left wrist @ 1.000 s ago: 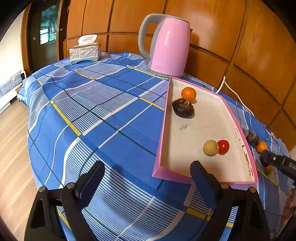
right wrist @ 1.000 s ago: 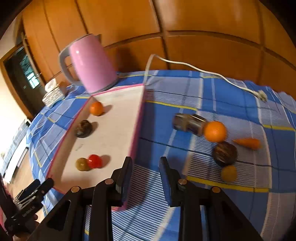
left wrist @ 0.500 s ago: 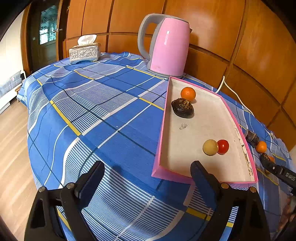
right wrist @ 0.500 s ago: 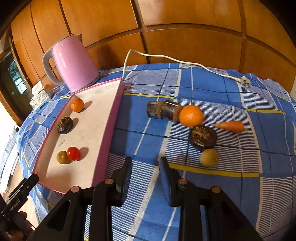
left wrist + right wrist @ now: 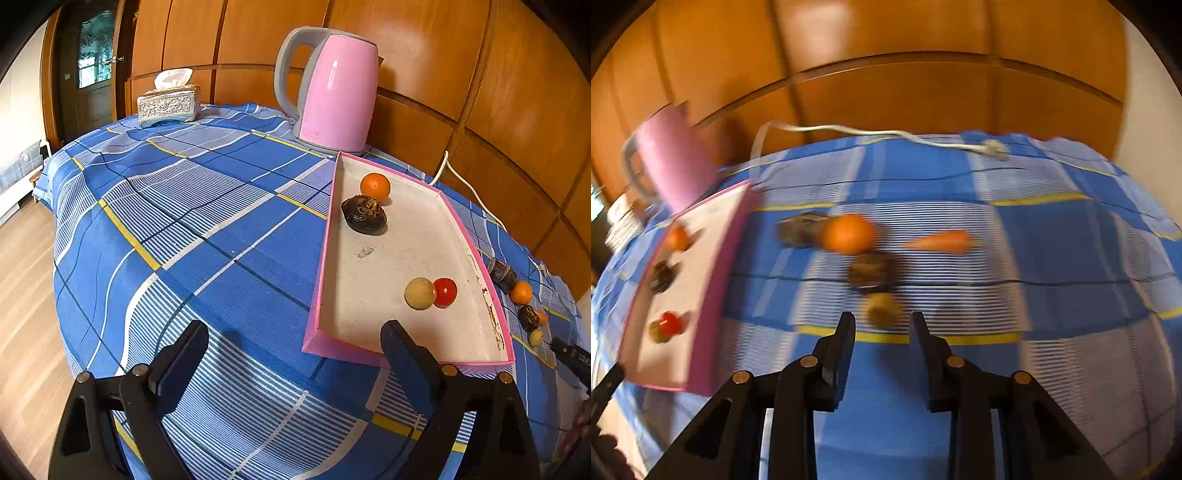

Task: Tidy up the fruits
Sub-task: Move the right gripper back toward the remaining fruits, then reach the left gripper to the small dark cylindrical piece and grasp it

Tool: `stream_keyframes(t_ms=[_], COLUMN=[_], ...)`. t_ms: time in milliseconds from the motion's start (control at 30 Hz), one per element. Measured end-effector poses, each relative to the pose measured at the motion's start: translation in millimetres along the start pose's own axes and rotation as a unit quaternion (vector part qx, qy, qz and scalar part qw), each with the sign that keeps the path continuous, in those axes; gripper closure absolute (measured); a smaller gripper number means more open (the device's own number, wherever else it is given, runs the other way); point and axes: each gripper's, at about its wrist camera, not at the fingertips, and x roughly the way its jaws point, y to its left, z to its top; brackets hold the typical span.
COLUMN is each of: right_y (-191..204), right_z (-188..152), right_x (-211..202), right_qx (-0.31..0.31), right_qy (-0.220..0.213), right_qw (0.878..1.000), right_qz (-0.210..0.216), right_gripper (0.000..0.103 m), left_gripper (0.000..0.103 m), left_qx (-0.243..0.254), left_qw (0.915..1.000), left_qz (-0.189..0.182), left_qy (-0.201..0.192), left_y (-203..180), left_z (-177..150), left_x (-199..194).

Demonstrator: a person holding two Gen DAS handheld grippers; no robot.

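Right gripper (image 5: 882, 325) swung from pink-rimmed tray (image 5: 713, 288) toward loose fruit; small yellow-green round fruit (image 5: 882, 310) now just ahead, jaws nearly together, empty. Left gripper (image 5: 295, 350) wide apart, idle beside tray. Next pick likely.

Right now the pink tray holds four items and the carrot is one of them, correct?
Not quite. The pink tray does hold four items, but the carrot is not among them; it lies on the tablecloth outside the tray, as the right wrist view shows.
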Motion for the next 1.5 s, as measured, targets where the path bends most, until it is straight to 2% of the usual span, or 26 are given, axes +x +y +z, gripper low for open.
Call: stream_keyframes(t_ms=[167, 267, 433, 500, 533, 700, 833, 933, 1133, 1200, 1333, 1400, 1500], right_y=[-50.8, -84.9, -125.0, -135.5, -137.7, -130.7, -126.7, -125.3, -124.9, -124.5, -124.7, -123.9, -123.4], right_z=[2.2, 3.4, -3.7, -10.8, -14.0, -14.3, -14.4, -13.2, -12.8, -13.3, -13.4, -13.1, -13.2], right_x=[-4.4, -9.2, -3.4, 4.5, 3.2, 11.1, 11.4, 11.0, 11.9, 11.4, 11.6, 12.1, 12.3], right_qx=[0.055, 0.093, 0.136, 0.155, 0.161, 0.141, 0.139, 0.138, 0.135, 0.135, 0.135, 0.133, 0.133], right_qy=[-0.016, -0.033, -0.029, -0.013, -0.030, -0.027, -0.028, -0.028, -0.028, -0.029, -0.030, -0.029, -0.029], right_qw=[0.995, 0.984, 0.968, 0.966, 0.966, 0.967, 0.968, 0.968, 0.970, 0.970, 0.970, 0.971, 0.971], right_qz=[-0.081, -0.146, -0.207, -0.205, -0.201, -0.210, -0.208, -0.208, -0.202, -0.200, -0.199, -0.198, -0.199], right_gripper=[0.073, 0.073, 0.070, 0.068, 0.066, 0.055, 0.051, 0.050, 0.045, 0.044, 0.042, 0.041, 0.041], left_gripper=[0.008, 0.008, 0.007, 0.007, 0.007, 0.007, 0.010, 0.012, 0.024, 0.030, 0.033, 0.046, 0.057], left_qx=[0.000, 0.002, 0.006, 0.011, 0.013, 0.030, 0.074, 0.118, 0.183, 0.199, 0.240, 0.261, 0.298], left_qw=[1.0000, 1.0000, 1.0000, 0.9999, 0.9999, 0.9991, 0.9953, 0.9879, 0.9670, 0.9606, 0.9460, 0.9387, 0.9250], left_qz=[0.000, 0.000, 0.000, 0.004, 0.005, -0.006, -0.054, -0.097, -0.175, -0.190, -0.213, -0.218, -0.224], left_qy=[0.000, -0.001, -0.001, -0.001, -0.002, -0.029, -0.030, -0.027, 0.030, 0.040, 0.048, 0.056, 0.074], left_y=[-0.2, -0.9, -2.7, -3.4, -2.7, -7.7, -29.3, -54.3, -105.6, -120.1, -151.3, -164.8, -187.1], left_z=[0.0, -0.1, 1.0, 2.3, 2.9, 13.9, 32.3, 44.8, 60.7, 61.7, 66.9, 68.7, 71.0], left_x=[0.1, 0.3, 2.2, 2.3, 1.2, -12.4, -18.5, -20.2, -1.2, 3.6, 9.6, 13.6, 26.3])
